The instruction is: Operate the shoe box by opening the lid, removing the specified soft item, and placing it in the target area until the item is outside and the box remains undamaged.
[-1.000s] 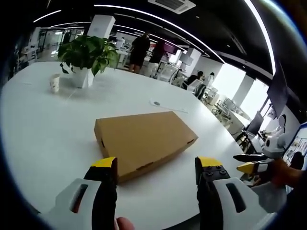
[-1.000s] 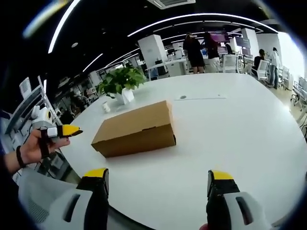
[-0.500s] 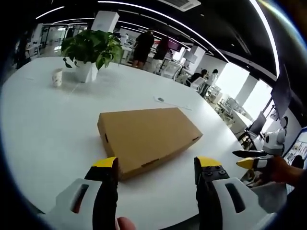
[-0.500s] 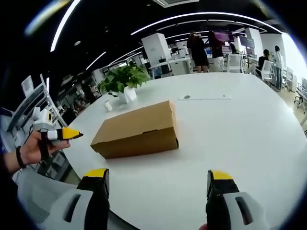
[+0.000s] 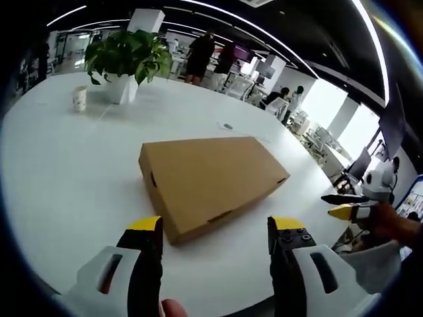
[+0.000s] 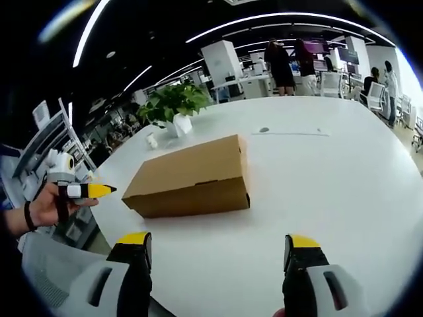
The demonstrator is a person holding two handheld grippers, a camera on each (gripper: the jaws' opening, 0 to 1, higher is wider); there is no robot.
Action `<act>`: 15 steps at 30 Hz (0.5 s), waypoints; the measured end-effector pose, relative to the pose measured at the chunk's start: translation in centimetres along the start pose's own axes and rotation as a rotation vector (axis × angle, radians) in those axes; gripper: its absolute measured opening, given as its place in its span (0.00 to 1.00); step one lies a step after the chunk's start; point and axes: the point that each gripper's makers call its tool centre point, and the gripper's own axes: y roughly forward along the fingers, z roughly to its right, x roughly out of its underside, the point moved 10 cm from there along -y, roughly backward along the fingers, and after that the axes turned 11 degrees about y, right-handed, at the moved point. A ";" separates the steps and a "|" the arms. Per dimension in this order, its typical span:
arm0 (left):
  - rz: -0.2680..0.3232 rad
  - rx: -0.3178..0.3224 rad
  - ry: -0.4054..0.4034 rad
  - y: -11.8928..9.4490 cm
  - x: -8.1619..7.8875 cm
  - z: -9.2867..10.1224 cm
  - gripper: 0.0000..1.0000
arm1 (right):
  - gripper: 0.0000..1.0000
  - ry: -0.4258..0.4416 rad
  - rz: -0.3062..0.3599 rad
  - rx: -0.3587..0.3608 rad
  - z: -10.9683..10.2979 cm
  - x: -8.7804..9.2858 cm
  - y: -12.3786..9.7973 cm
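Left gripper view, left to right. A small paper cup (image 5: 79, 98) and a potted plant (image 5: 127, 61) stand at the far left of the white table (image 5: 59, 172). The shoe box (image 5: 210, 179), plain brown cardboard with its lid closed, lies flat near the table's middle, just beyond the left gripper (image 5: 213, 228), whose yellow-tipped jaws stand wide apart and hold nothing. A small flat object (image 5: 228, 126) lies on the table beyond the box. At the far right, the right gripper (image 5: 345, 205) enters, held in a person's hand (image 5: 390, 224) off the table edge; its jaws look close together.

Right gripper view, left to right. The left gripper (image 6: 89, 191) shows at the left edge in a hand (image 6: 43, 208) with a dark wristband. The plant (image 6: 173, 104) stands far left of the shoe box (image 6: 192, 178), which rests closed on the table (image 6: 344, 178). The right gripper (image 6: 218, 243) sits near, jaws wide and empty, apart from the box.
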 end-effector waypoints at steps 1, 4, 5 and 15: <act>-0.002 -0.001 0.000 0.1 0.0 -0.1 0.66 | 0.81 -0.007 -0.006 -0.001 0.0 -0.1 0.3; -0.007 -0.003 0.003 0.3 -0.1 -0.3 0.66 | 0.81 -0.013 -0.016 -0.008 -0.2 -0.4 0.9; -0.010 -0.003 0.007 0.5 -0.2 -0.4 0.66 | 0.81 -0.016 -0.018 -0.010 -0.2 -0.5 1.1; -0.049 0.002 0.024 1.7 0.3 -1.3 0.66 | 0.81 -0.045 -0.041 -0.030 0.3 -2.0 4.0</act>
